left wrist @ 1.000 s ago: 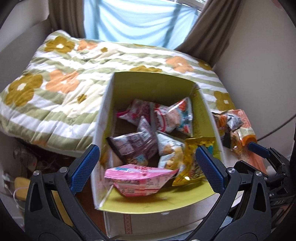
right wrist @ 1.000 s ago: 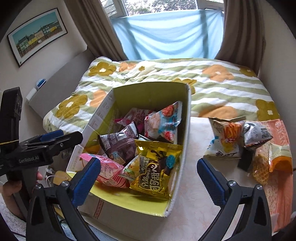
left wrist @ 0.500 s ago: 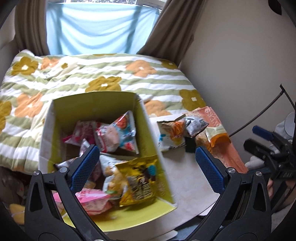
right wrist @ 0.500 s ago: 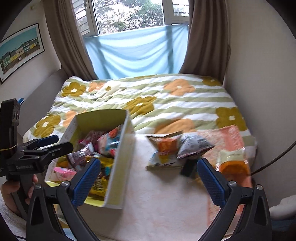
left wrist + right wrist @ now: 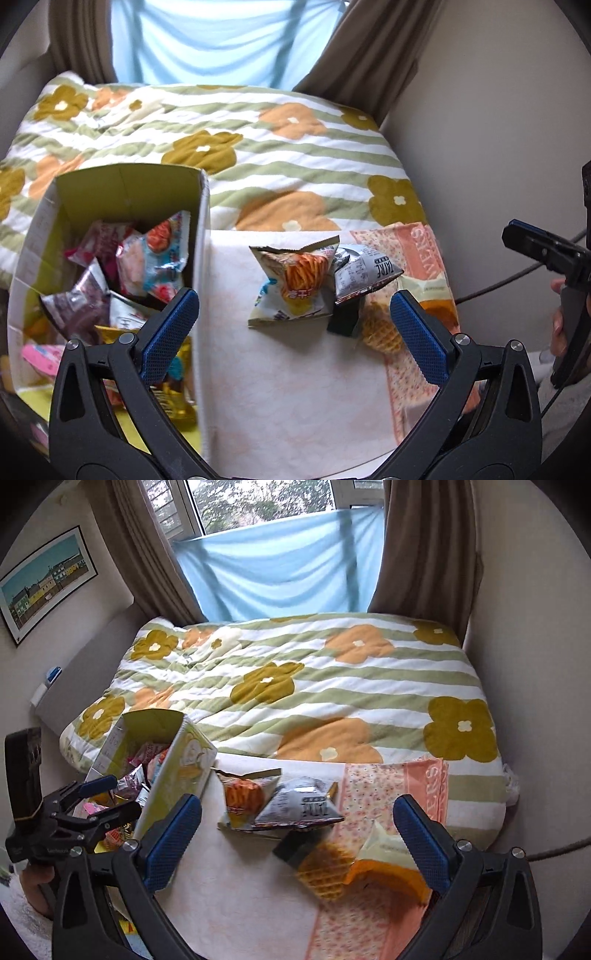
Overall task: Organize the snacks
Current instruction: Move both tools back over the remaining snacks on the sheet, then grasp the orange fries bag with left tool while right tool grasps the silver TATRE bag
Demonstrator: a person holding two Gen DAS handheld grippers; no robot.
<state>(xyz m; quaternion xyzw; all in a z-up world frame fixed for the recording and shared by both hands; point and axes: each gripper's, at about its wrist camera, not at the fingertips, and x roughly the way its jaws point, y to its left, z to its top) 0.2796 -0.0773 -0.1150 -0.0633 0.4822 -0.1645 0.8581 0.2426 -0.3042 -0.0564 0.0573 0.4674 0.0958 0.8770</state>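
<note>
Both views have swung right, off the box (image 5: 110, 206) and onto the loose packets; at left the box sits full of snacks, my left tool (image 5: 295, 328) hanging open and empty above the white surface (image 5: 280, 387); ahead lie the orange chip bag (image 5: 295, 280) and the grey packet (image 5: 364, 271) touching it, then a waffle snack (image 5: 325, 871), blurred, perhaps wrapped; my right tool (image 5: 297, 834) is open too, holding nothing; I'd take the chip bag by its crimped top edge, squeezing lightly, then lift clear of the box wall.
</note>
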